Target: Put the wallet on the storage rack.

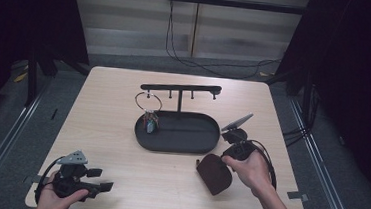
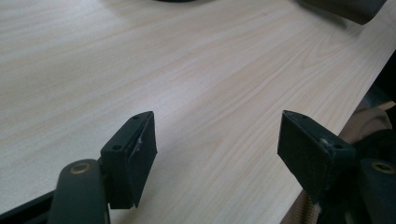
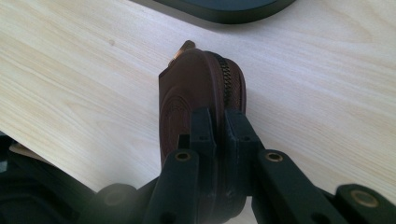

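A brown zip pouch (image 1: 214,174) stands on edge on the wooden table, right of centre near the front. My right gripper (image 1: 222,161) is shut on its rim; in the right gripper view the two jaws pinch the pouch (image 3: 187,88) at the zip, with the gripper (image 3: 217,119) pressed tight on it. My left gripper (image 1: 101,178) lies low at the table's front left corner, held in a hand. Its jaws (image 2: 217,140) stand wide open over bare wood with nothing between them.
A black oval tray (image 1: 191,135) sits mid-table with a T-shaped hook stand (image 1: 180,89) rising from it. A metal key ring (image 1: 148,101) with keys hangs from a left hook into the tray. The tray's edge (image 3: 224,7) lies just beyond the pouch.
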Demonstrator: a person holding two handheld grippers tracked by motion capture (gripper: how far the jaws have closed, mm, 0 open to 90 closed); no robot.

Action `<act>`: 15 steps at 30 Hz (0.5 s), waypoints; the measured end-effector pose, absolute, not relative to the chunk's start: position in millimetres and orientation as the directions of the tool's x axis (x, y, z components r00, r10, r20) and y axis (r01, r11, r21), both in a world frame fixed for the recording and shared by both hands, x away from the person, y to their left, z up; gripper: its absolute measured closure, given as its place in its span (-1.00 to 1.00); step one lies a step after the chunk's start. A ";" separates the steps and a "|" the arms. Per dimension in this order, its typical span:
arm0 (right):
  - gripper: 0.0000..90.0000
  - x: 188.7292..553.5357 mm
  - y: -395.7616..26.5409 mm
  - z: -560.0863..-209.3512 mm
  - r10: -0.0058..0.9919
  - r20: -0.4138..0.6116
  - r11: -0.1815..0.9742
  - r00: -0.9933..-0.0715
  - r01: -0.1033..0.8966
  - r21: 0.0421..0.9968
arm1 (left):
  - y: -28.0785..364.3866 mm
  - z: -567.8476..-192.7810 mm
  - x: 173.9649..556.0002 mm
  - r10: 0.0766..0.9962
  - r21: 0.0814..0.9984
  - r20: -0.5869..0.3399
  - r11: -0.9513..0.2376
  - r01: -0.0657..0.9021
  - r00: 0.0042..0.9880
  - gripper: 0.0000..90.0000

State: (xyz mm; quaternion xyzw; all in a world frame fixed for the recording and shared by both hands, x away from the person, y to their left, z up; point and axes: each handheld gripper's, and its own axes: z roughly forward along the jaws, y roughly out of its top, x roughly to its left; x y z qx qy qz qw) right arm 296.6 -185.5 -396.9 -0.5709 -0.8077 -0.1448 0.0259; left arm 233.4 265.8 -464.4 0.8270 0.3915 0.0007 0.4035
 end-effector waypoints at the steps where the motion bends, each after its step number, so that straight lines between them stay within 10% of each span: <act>1: 0.85 297.2 -184.8 -395.6 0.916 0.201 0.309 -0.347 0.930 0.199 | 266.0 -464.4 233.5 0.648 0.668 -0.314 -0.369 0.646 0.694 -0.37; 15: 0.84 299.2 -172.1 -377.6 0.918 0.114 0.358 -0.381 0.916 0.179 | 263.8 -464.5 232.8 0.635 0.664 -0.303 -0.394 0.636 0.710 -0.37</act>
